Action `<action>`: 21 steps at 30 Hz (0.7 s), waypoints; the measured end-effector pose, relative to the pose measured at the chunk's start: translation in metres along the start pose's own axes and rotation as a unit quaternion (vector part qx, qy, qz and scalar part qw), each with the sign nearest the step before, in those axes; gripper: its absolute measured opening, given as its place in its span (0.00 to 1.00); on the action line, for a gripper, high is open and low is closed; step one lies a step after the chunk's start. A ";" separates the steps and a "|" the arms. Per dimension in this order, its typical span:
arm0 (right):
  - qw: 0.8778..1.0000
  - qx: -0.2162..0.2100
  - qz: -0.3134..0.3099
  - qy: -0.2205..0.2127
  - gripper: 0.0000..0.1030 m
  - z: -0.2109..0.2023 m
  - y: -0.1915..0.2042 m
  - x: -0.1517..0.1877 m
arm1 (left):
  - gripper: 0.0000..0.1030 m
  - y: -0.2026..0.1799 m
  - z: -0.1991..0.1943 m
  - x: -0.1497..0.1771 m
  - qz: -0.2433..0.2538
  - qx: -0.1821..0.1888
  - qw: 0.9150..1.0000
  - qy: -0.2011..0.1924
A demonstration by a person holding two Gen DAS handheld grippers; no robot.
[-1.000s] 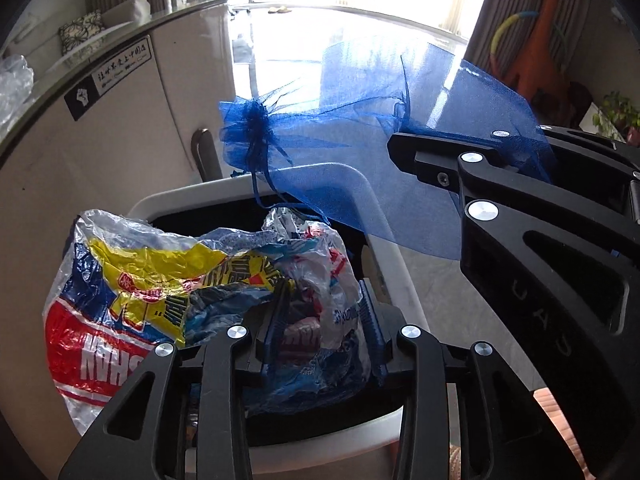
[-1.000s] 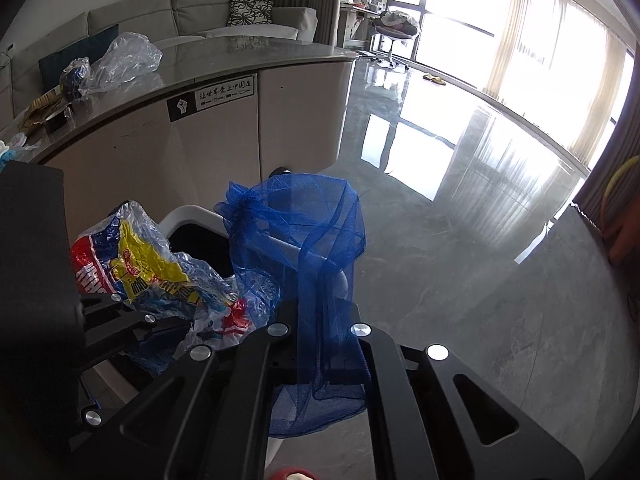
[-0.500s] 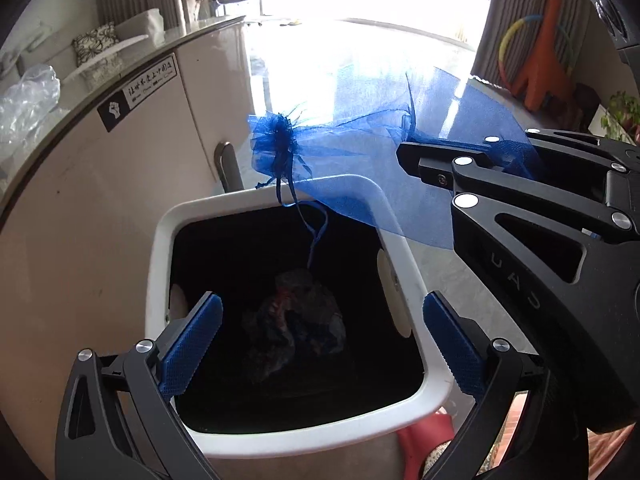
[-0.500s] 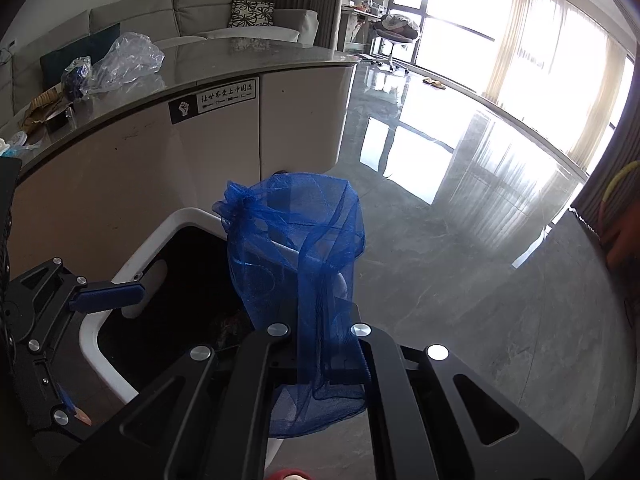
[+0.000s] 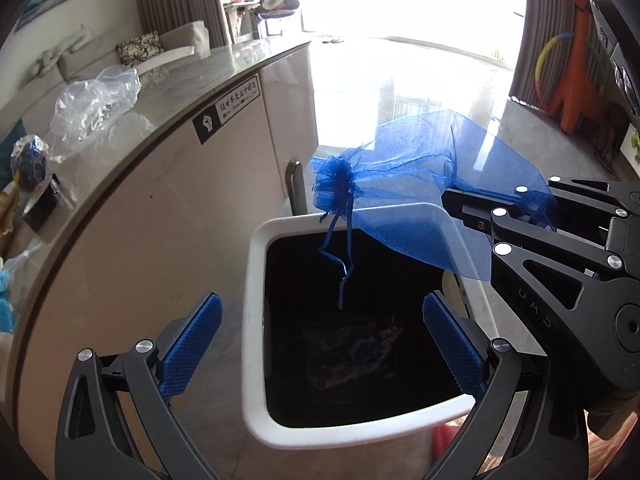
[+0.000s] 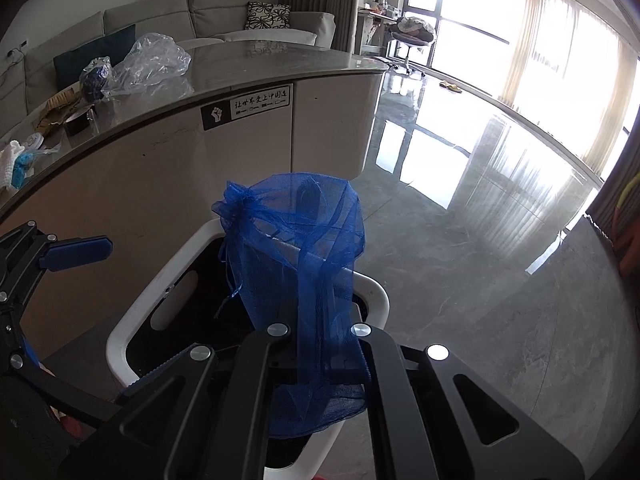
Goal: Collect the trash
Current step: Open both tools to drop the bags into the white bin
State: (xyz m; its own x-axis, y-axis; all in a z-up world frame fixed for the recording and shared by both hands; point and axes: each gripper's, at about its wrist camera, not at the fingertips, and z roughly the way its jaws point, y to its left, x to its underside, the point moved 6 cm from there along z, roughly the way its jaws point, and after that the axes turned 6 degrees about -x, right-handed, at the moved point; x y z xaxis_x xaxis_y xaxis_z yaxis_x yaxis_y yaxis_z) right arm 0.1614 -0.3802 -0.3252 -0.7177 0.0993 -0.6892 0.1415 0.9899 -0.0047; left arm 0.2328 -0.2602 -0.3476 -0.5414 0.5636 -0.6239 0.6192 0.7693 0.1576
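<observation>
Left claw (image 5: 320, 332): wide, holding nothing, above bin (image 5: 256, 280).
Right claw (image 6: 320, 344): clamped on blue mesh bag (image 6: 296, 248).
Bin contents: dim crumpled wrapper (image 5: 360, 344), hard to make out.

Sunlit glossy floor (image 6: 460, 208), grey sofa (image 6: 208, 12)

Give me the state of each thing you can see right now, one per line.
Left gripper: open, empty, over the bin.
Right gripper: shut on the blue mesh bag.
Blue mesh bag: held above the bin, drawstring dangling.
White bin: open, crumpled wrapper at the bottom.
Clear plastic bag: crumpled on the counter.
</observation>
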 end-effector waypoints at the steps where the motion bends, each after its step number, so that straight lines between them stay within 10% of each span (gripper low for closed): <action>1: 1.000 -0.003 0.001 0.001 0.03 0.001 0.001 -0.001 | 0.97 0.004 -0.001 0.000 -0.003 -0.005 1.000 0.000; 21: 0.992 -0.022 -0.049 0.111 0.03 0.081 0.055 0.044 | 0.97 0.083 -0.030 0.000 -0.084 -0.045 0.995 0.003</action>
State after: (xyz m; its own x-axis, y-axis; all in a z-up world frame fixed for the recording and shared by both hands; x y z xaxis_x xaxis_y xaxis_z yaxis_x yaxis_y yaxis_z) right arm 0.1928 -0.3299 -0.4150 -0.8596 0.0177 -0.5106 0.0378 0.9989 -0.0291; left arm 0.2674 -0.1875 -0.3112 -0.6369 0.4257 -0.6428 0.4663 0.8767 0.1186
